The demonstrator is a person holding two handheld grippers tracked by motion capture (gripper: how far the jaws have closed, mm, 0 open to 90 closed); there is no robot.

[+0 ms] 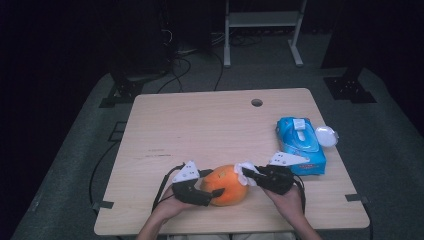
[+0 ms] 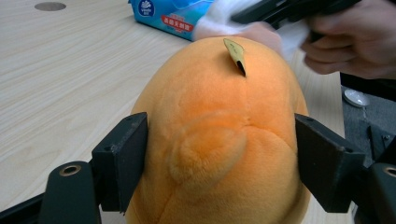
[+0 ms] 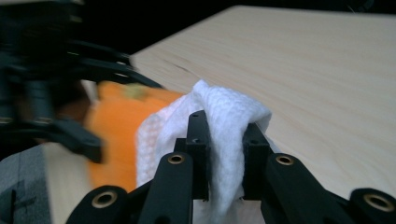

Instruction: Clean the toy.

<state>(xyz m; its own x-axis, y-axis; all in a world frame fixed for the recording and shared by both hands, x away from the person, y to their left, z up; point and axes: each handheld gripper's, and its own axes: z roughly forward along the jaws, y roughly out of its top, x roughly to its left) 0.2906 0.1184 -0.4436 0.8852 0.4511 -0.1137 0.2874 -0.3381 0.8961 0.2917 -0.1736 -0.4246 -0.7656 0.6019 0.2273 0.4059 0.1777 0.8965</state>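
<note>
An orange plush toy lies near the front edge of the wooden table. My left gripper grips it from the left, and in the left gripper view its pads press on both sides of the plush toy. A small tan tag sticks up from the toy's top. My right gripper is shut on a white wipe and holds it against the toy's right end. In the right gripper view the wipe is draped over and pinched between the closed fingertips of the right gripper.
A blue pack of wet wipes lies at the table's right edge, with a round white lid beside it. A cable hole sits near the far edge. Dark stands and cables are on the floor beyond.
</note>
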